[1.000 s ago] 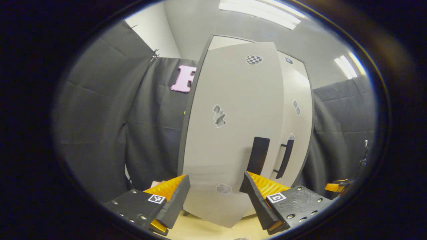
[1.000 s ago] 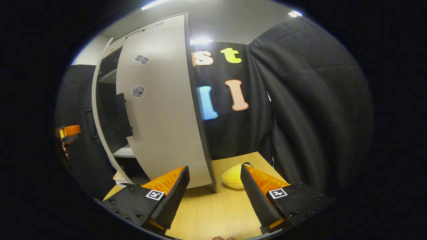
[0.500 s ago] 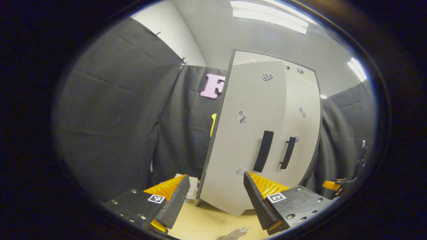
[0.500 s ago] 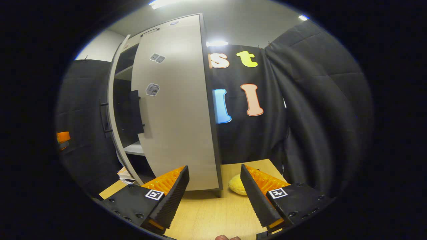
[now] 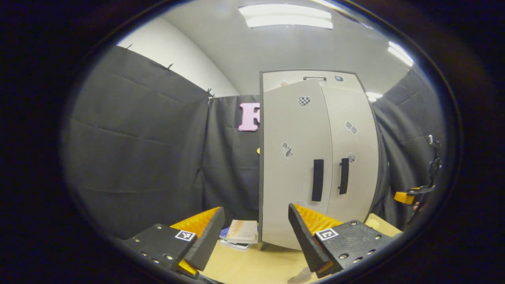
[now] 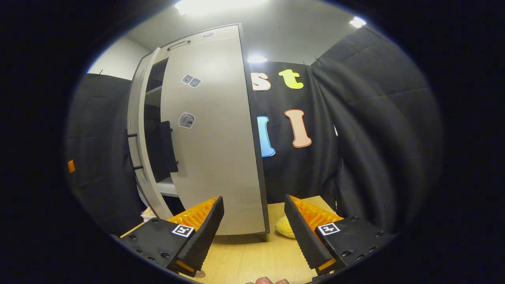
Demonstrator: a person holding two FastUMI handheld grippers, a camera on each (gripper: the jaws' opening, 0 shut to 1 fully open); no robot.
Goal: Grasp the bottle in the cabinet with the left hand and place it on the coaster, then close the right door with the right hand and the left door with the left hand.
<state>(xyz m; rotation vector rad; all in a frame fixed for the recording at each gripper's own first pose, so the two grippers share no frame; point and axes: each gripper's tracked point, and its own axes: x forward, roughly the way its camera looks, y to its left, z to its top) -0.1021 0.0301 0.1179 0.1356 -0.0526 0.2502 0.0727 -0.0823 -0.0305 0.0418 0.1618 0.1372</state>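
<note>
Nearest the camera in the left gripper view, the left claw (image 5: 255,221) is held open with nothing between its fingers, above the light wooden surface (image 5: 252,264). At the lower edge of that view, in front of the tall grey two-door cabinet (image 5: 311,75), a pale blurred shape (image 5: 300,276) is seen. It is judged to be the clear bottle, standing outside the cabinet, but its coaster cannot be made out there.

A small stack of books (image 5: 241,233) lies by the cabinet's left front corner. The cabinet's grey left door (image 5: 292,177) stands ahead of the left claw and slightly to its right. Its black bar handle (image 5: 317,180) is upright, with its long axis vertical, beside the matching handle (image 5: 344,176) of the grey right door (image 5: 353,142).

In the right gripper view, the right claw (image 6: 253,205) is likewise held open and empty, close in front of the right door's panel. A yellow soft object (image 6: 285,228) lies by the cabinet's right front corner. Between the two door edges a dark gap with a white shelf (image 6: 167,187) is seen, so the doors are judged not fully shut.

The left claw is the nearer one to the left door. A push straight towards the cabinet, on the panel beside the handle, is what the remaining closure is judged to call for.
</note>
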